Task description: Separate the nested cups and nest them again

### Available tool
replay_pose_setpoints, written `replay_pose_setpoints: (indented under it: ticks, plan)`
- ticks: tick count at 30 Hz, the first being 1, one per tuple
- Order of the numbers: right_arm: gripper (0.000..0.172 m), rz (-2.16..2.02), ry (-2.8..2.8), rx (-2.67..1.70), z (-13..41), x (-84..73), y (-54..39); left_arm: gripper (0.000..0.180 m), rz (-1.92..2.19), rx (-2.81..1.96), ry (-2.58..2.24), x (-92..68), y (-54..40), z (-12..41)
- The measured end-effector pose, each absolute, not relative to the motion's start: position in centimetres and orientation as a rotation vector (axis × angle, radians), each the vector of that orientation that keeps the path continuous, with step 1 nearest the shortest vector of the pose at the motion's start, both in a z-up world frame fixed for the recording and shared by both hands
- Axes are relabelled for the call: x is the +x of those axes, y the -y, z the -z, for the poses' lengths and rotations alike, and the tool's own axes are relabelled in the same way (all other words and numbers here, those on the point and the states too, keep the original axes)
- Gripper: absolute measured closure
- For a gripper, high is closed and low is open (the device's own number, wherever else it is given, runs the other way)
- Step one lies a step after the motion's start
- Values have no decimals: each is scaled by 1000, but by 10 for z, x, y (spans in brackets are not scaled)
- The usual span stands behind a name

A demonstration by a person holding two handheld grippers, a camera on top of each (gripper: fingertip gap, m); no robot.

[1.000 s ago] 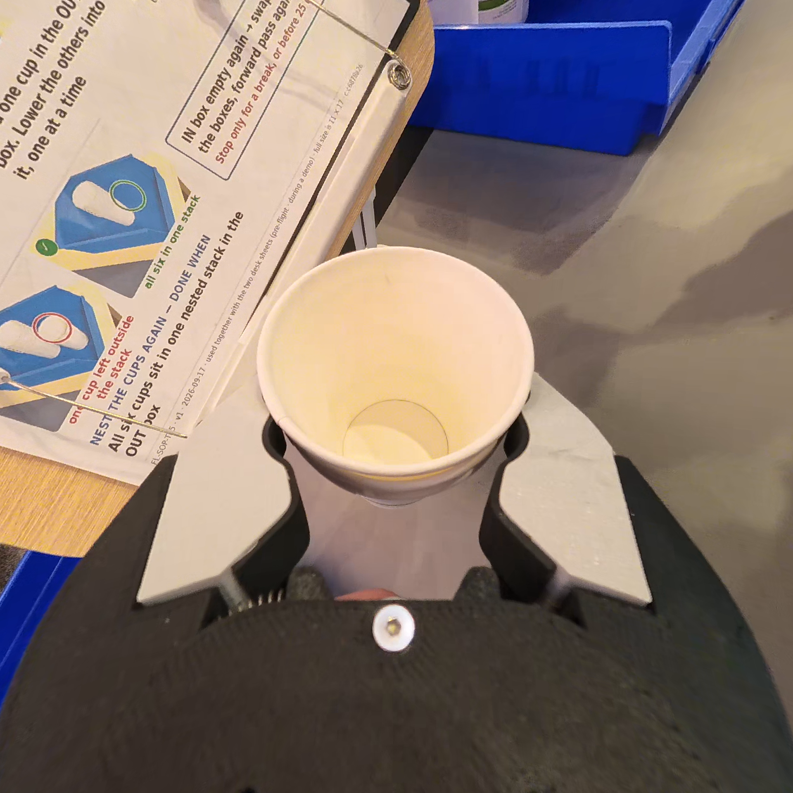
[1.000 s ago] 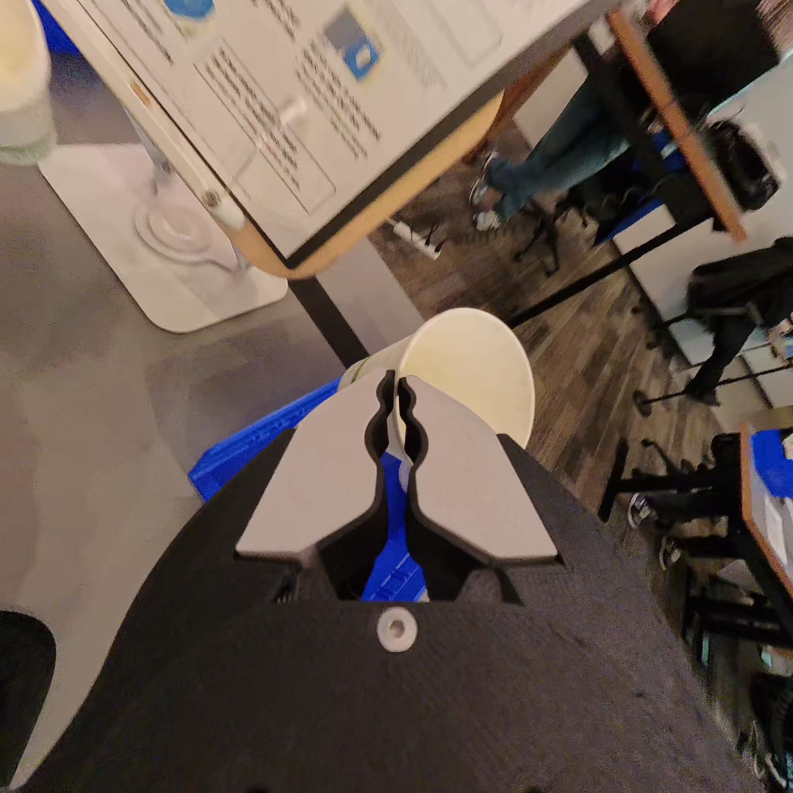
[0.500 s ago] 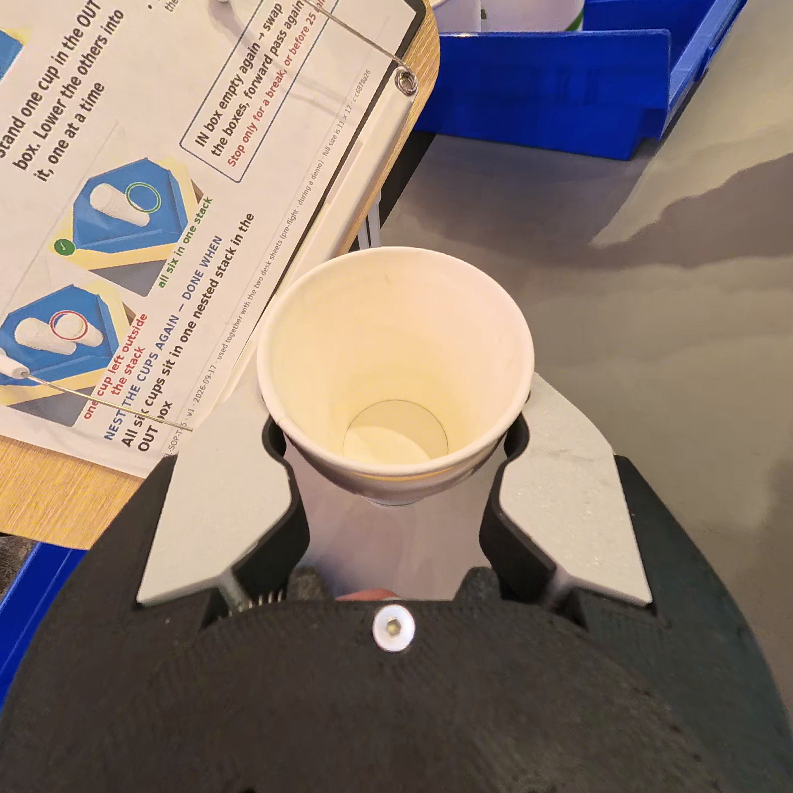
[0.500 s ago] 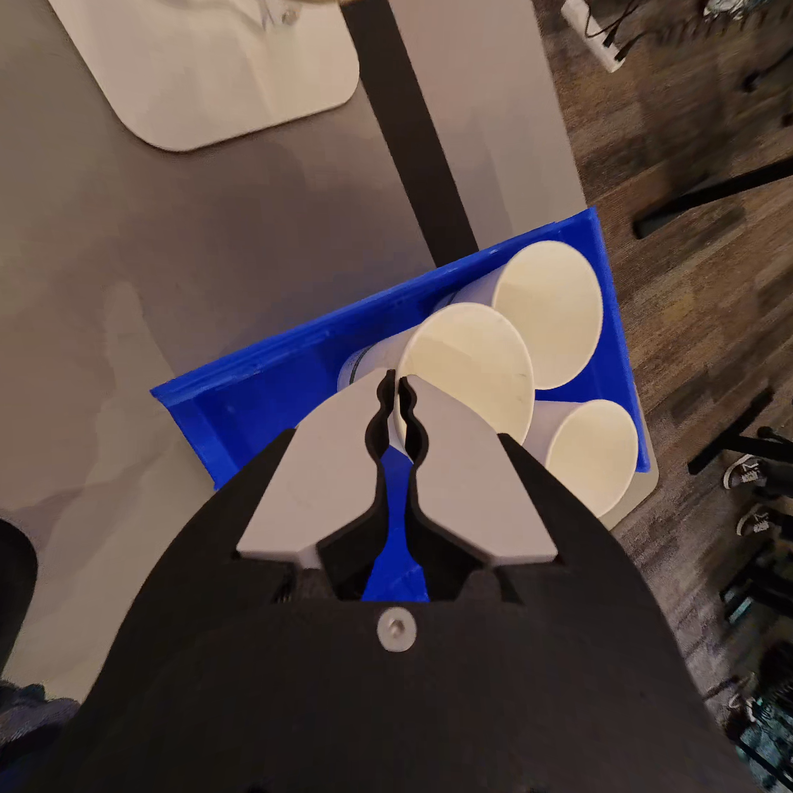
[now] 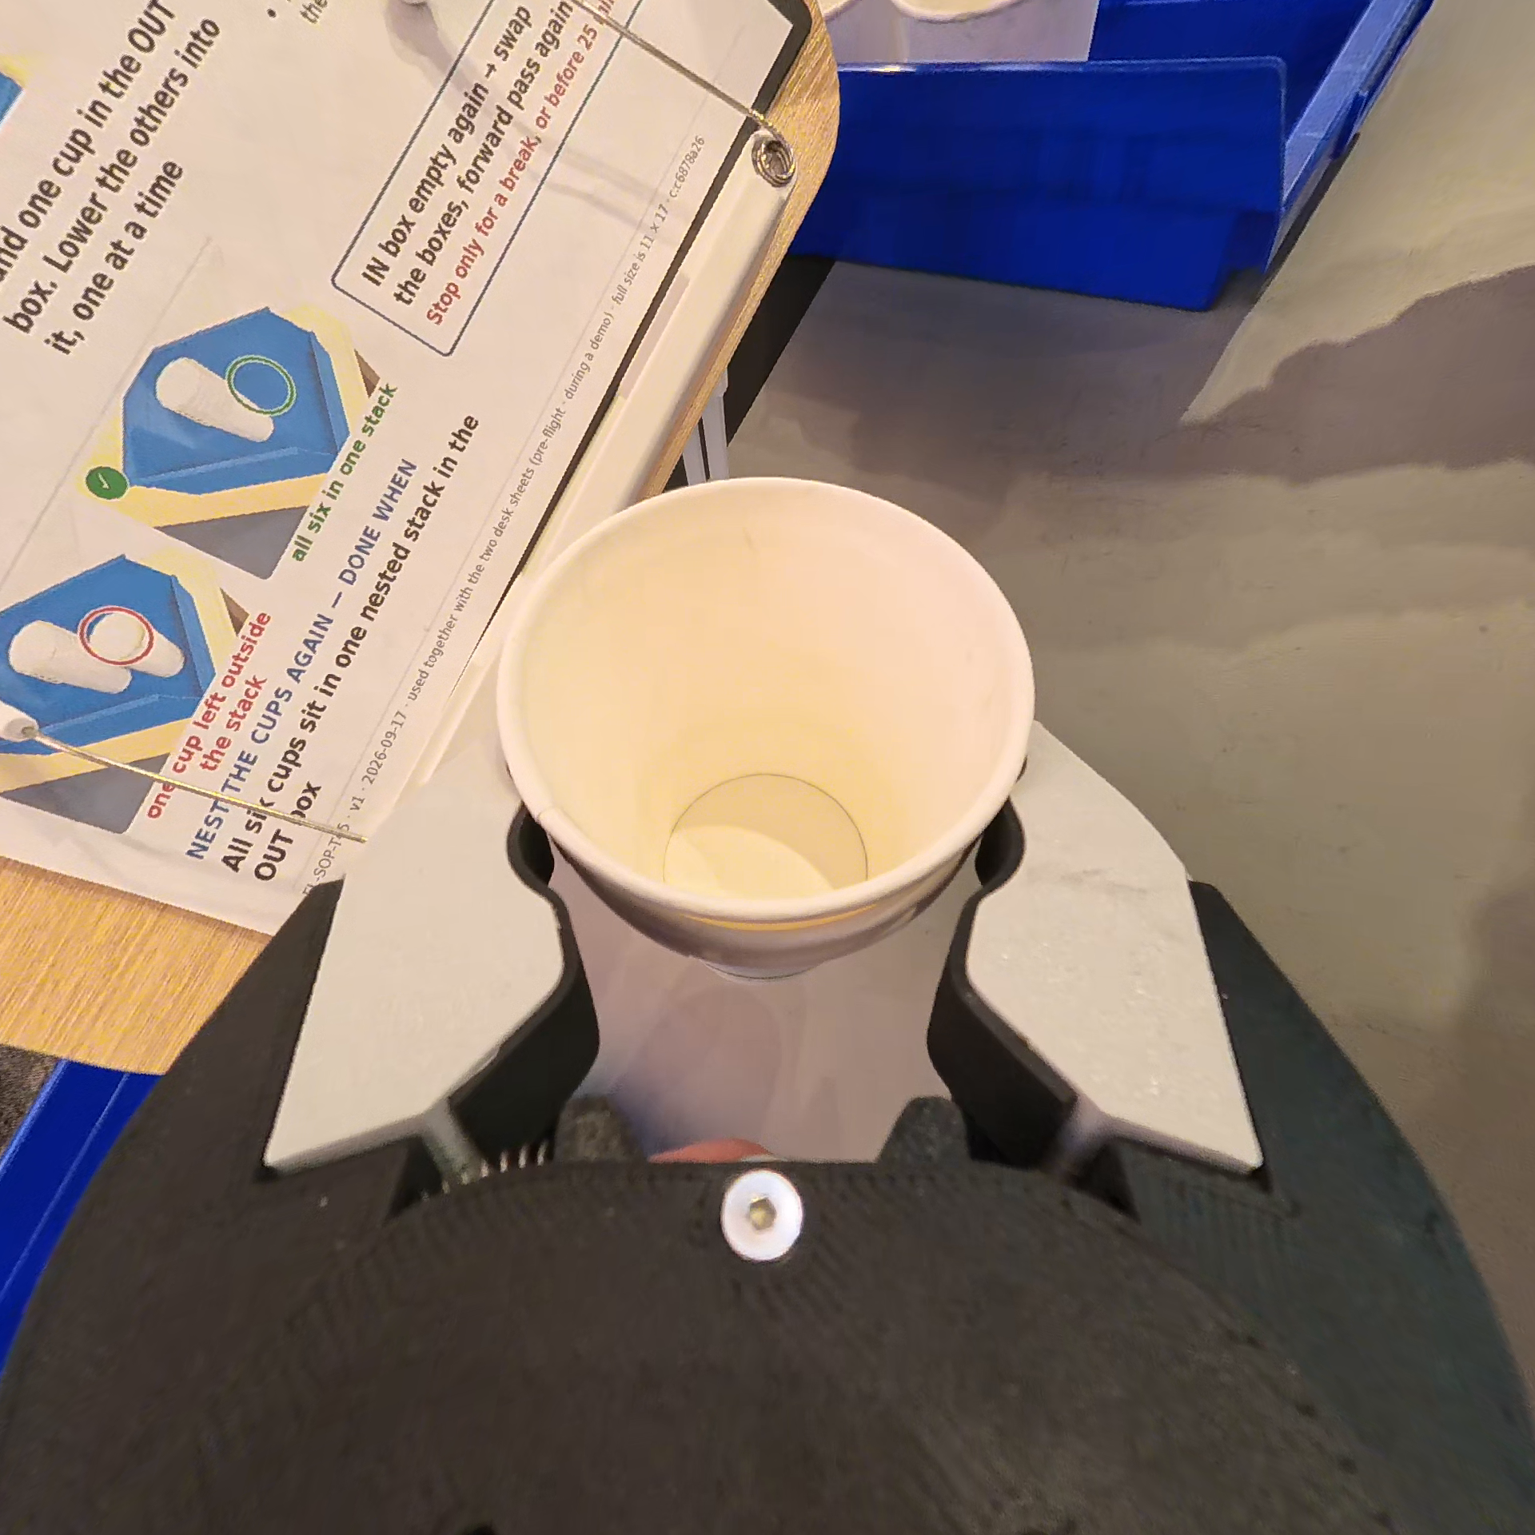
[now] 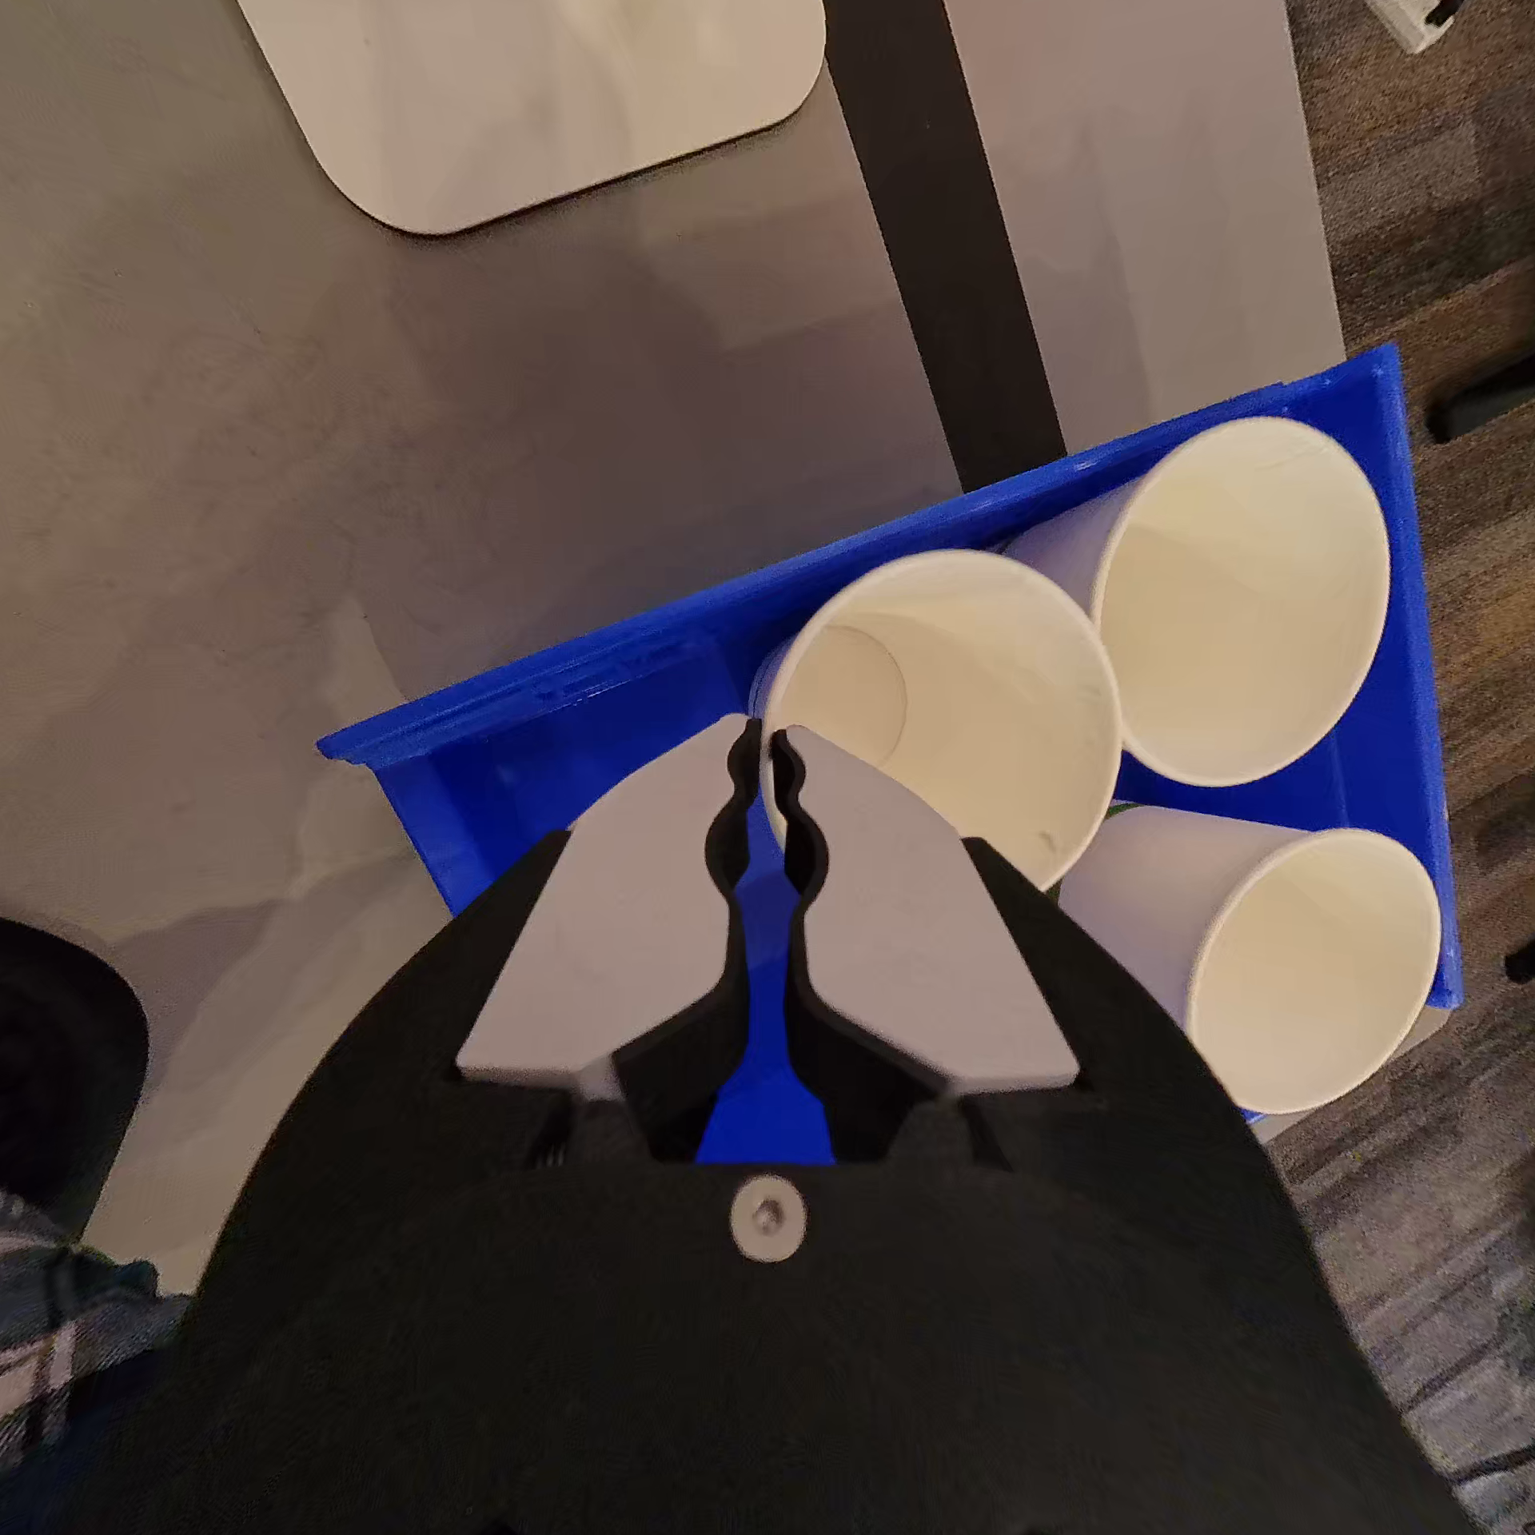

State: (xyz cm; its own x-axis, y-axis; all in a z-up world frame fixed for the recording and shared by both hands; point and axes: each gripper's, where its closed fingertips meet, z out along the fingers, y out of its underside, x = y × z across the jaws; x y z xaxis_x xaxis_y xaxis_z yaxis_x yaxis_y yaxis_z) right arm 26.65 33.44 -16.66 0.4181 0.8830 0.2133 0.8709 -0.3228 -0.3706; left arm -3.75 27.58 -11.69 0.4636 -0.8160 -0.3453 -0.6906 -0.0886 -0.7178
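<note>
Tool, right (image 6: 764,735): you pinch one white cup's (image 6: 955,714) rim over the blue bin (image 6: 532,689); two loose cups (image 6: 1238,598) at 2 o'clock. Tool, left (image 5: 764,839): grips remaining stack (image 5: 764,731). Separation unfinished; renesting pending.

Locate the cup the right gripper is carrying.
Right wrist view, centre: the cup is pinched by its rim in the right gripper, over the blue bin, left of two cups standing inside.

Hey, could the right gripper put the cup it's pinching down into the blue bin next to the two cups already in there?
Probably yes: the right gripper hangs over the blue bin's bare left half, beside the two cups.
</note>
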Motion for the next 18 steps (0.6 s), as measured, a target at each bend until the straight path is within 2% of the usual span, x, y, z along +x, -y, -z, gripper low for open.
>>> replay_pose_setpoints:
  ticks: [1,4,6,11,18]
  plan:
    - [168,-28,1486,-2260,166,267,-334,79,177,-1825,-1275,-38,-276,117]
    - [140,4,1446,-2264,155,268,-331,79,181,-1822,-1276,-36,-275,117]
    - [134,70,1440,-2192,133,261,-327,79,185,-1820,-1274,-35,-275,116]
    - [141,-177,1651,-1676,68,138,-270,79,223,-1824,-1286,-29,-271,119]
    - [152,-339,1886,-1303,78,24,-209,79,223,-1822,-1308,-25,-266,121]
